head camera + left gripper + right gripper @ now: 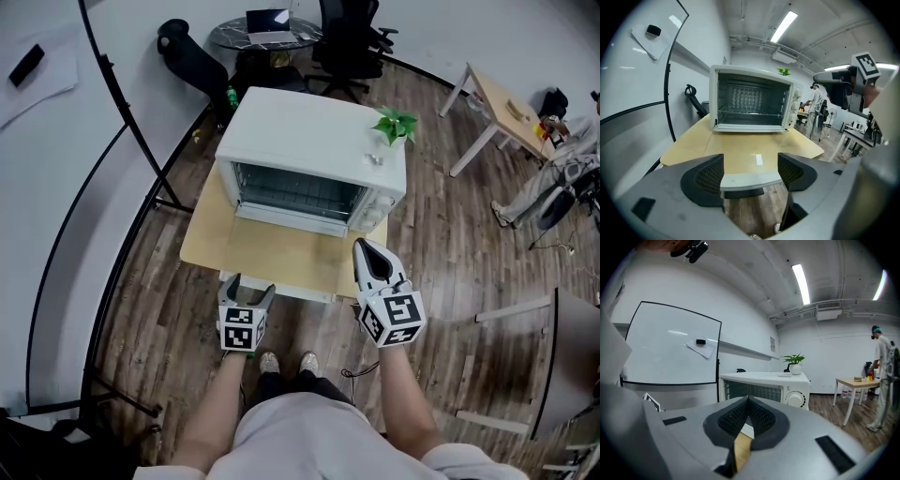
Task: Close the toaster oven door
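Toaster oven door [292, 220] open, ahead of left gripper [250, 287] — right gripper [364, 247] nearer

Dark wood plank floor [450, 253], white walls [825, 341], a whiteboard [670, 348], black office chair [352, 42], pale side table [497, 97], ceiling strip lights [783, 26].

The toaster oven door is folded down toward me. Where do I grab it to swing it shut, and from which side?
Grip the door at its free front edge, coming from the front and slightly below. It lies nearly flat above the table, hinged at the base of the oven, so lifting that far edge should swing it up. The open left gripper probably suits this.
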Demonstrator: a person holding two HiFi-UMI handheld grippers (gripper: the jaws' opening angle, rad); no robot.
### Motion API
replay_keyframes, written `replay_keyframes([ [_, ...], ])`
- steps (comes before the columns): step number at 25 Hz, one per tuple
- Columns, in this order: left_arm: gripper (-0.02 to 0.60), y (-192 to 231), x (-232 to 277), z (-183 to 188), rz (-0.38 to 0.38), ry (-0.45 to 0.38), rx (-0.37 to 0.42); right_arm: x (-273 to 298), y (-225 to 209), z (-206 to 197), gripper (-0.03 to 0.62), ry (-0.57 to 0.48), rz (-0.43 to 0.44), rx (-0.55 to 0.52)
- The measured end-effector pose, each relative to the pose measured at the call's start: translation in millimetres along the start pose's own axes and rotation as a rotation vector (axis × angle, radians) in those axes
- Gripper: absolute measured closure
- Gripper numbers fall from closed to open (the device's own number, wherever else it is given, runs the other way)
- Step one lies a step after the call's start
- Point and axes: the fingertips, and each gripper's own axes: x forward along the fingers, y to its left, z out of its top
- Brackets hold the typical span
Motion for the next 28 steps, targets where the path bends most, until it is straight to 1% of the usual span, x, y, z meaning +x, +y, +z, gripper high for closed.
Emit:
replay_keyframes([
  [3,0.249,2,2,-26,0.024,0.055,-0.024,-3,1,-5,0.594,0.009,0.000,0.002],
  [8,0.249,0,5,-67,0.029,0.140,-0.076,-7,1,-10,0.594,0.023,-0.005,0.000],
  [10,0.249,0,6,-77,0.024,0.157,-0.111,-8,0,-11,0.594,0.028,-0.008,-0.003],
  [12,0.249,0,9,-83,0.009,0.158,-0.175,-9,0,-11,0.594,0.032,-0.009,-0.004],
  [14,0.249,1,12,-86,-0.010,0.141,-0.271,-9,0,-13,0.594,0.037,-0.009,-0.006],
  [16,0.249,4,14,-92,-0.025,0.122,-0.396,-11,0,-15,0.594,0.045,-0.012,-0.009],
  [19,0.249,8,18,-104,-0.043,0.083,-0.613,-13,-1,-17,0.594,0.054,-0.017,-0.015],
  [23,0.249,11,22,-113,-0.081,-0.012,-0.941,-16,-5,-17,0.594,0.061,-0.027,-0.024],
  [24,0.249,12,24,-116,-0.081,-0.031,-1.005,-17,-6,-16,0.594,0.063,-0.029,-0.027],
  [25,0.249,14,26,-120,-0.078,-0.045,-1.053,-18,-7,-16,0.594,0.065,-0.031,-0.029],
  [28,0.249,18,30,-132,-0.065,-0.073,-1.158,-21,-11,-17,0.594,0.071,-0.041,-0.033],
])
